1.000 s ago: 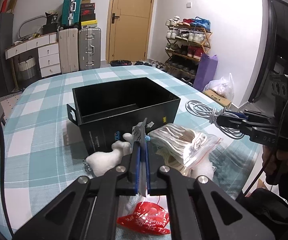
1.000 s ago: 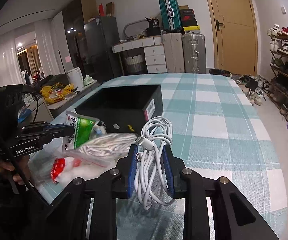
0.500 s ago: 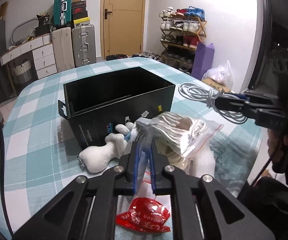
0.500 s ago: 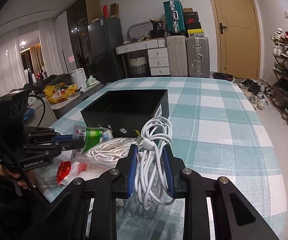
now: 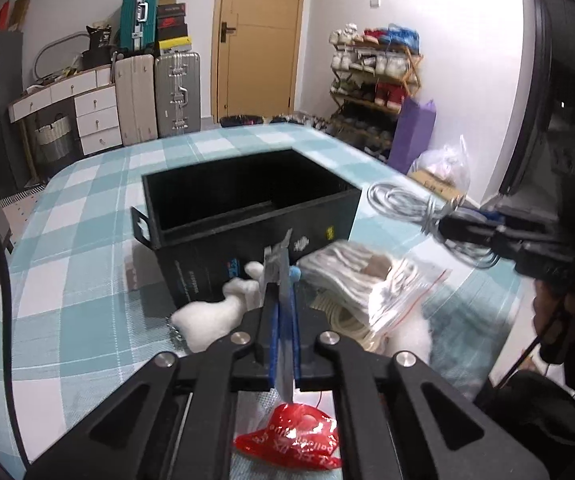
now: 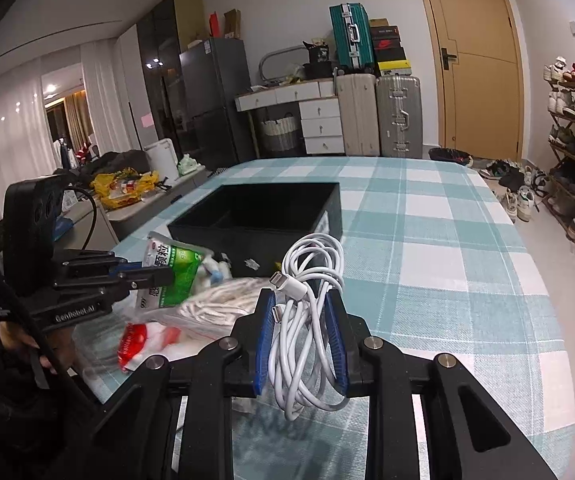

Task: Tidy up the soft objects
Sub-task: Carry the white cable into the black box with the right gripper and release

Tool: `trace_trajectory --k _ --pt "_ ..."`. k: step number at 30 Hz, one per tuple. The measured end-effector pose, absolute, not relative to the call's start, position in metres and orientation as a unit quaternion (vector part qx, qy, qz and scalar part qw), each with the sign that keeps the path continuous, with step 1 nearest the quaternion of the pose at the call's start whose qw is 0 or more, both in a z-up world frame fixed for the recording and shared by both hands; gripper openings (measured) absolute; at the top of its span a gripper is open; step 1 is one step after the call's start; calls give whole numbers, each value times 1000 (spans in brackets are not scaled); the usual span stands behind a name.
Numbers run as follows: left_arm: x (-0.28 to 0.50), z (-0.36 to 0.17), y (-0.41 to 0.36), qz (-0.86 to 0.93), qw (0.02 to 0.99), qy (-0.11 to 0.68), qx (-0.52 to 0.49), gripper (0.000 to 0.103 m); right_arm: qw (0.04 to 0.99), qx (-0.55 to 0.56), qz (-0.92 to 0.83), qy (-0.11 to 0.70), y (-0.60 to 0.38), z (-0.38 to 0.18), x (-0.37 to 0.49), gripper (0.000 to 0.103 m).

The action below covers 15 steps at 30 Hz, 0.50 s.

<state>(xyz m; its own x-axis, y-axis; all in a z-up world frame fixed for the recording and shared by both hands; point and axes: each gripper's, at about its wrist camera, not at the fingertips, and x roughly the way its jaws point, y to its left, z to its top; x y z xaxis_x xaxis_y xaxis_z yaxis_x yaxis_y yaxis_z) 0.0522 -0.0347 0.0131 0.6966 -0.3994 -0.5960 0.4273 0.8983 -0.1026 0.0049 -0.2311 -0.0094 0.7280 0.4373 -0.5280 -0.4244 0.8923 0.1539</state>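
Gripping a green-and-white sachet (image 6: 171, 274), the left tool (image 5: 282, 280) has its jaws nearly closed on it. Left wrist view only gets the sachet edge-on, a thin sliver between the pads; right wrist view shows its printed face and the left tool (image 6: 155, 276) at 9 o'clock, held above the tabletop (image 6: 447, 248).

Right tool (image 6: 301, 320) is clamped on a coiled white charging cable (image 6: 311, 300), jaws at mid width with the coil filling the gap and loops hanging below. Left wrist view shows that same cable (image 5: 415, 210) at 3 o'clock, blurred, just right of the black box (image 5: 247, 204).

Black box sits open-topped on the checked tabletop (image 5: 87, 208); inside looks dark, contents cannot be told.

Loose pile in front of the box, only fully seen from left wrist:
- white plush toy (image 5: 215, 312) against the box front wall
- zip bag of white cord (image 5: 367, 280) at 2 o'clock of the left tool
- red packet (image 5: 291, 436) at 6 o'clock, under the tool body

Right wrist view gets the zip bag (image 6: 215, 304) and red packet (image 6: 133, 340) partly, plush toy not clear.
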Motion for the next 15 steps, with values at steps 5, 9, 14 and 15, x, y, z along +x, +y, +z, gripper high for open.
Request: trace_trajectory --k 5,9,14,15 --pt "43 36 -17 -229 928 292 -9 2 930 16 247 270 -226 2 1 25" --pt "42 49 -8 -220 936 276 -12 2 930 24 259 261 -223 14 4 25" --pt "50 60 -4 -211 942 263 -14 2 928 31 271 253 -216 29 14 25" --pt "53 62 -4 -209 942 260 -15 2 928 30 273 253 -214 32 16 25"
